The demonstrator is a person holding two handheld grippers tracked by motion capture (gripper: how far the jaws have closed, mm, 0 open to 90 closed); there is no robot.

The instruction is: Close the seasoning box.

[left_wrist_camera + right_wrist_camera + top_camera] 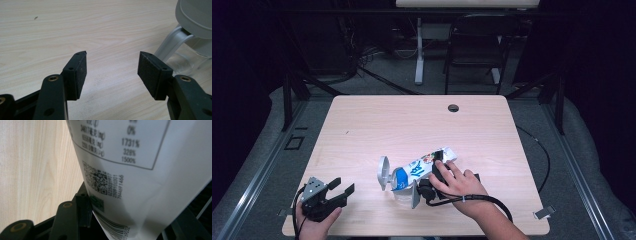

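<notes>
The right gripper is clamped on the printed pouch, whose long axis runs away from it toward the lidded clear container just beyond, while the open, empty left gripper rests on the surface, farther off.

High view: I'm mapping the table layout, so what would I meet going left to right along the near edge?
Left gripper → grey pitcher lid → white printed pouch → right hand on the right gripper.
</notes>
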